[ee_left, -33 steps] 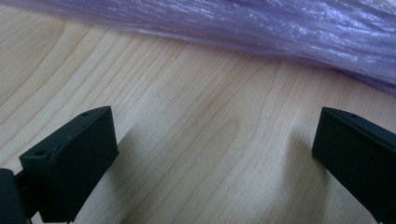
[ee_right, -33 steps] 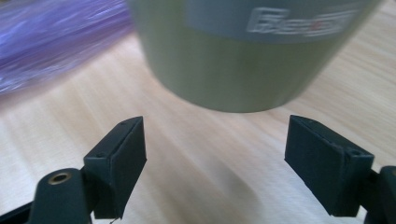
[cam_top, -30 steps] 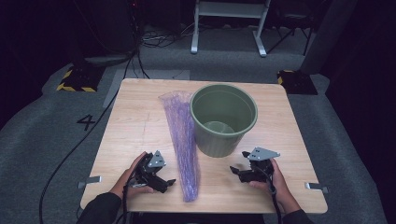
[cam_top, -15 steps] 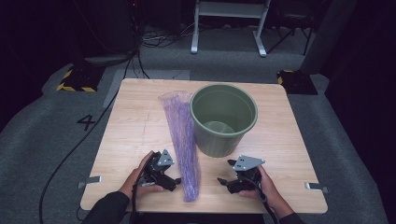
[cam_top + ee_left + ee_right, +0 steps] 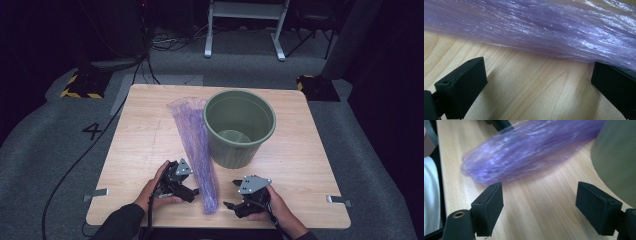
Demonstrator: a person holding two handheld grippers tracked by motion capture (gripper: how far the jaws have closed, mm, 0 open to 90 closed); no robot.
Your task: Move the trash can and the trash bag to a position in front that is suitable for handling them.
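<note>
A long purple plastic bag lies flat on the wooden table, from beside the green bucket down to the front edge. My left gripper rests on the table just left of the bag's narrow end, open, and the bag stretches across just beyond its jaws. My right gripper sits right of the bag's tip, open, a short gap away. In the right gripper view the bag's end lies ahead of the jaws, with the bucket wall at the right.
The bucket stands upright at mid-table. A black cable trails from the left gripper over the grey floor. Metal brackets stick out at the table's front corners. A metal stand is behind the table.
Both grippers have moved inward toward the bag's near end. The right gripper has slid left and slightly nearer; the left one has closed in on the bag.
</note>
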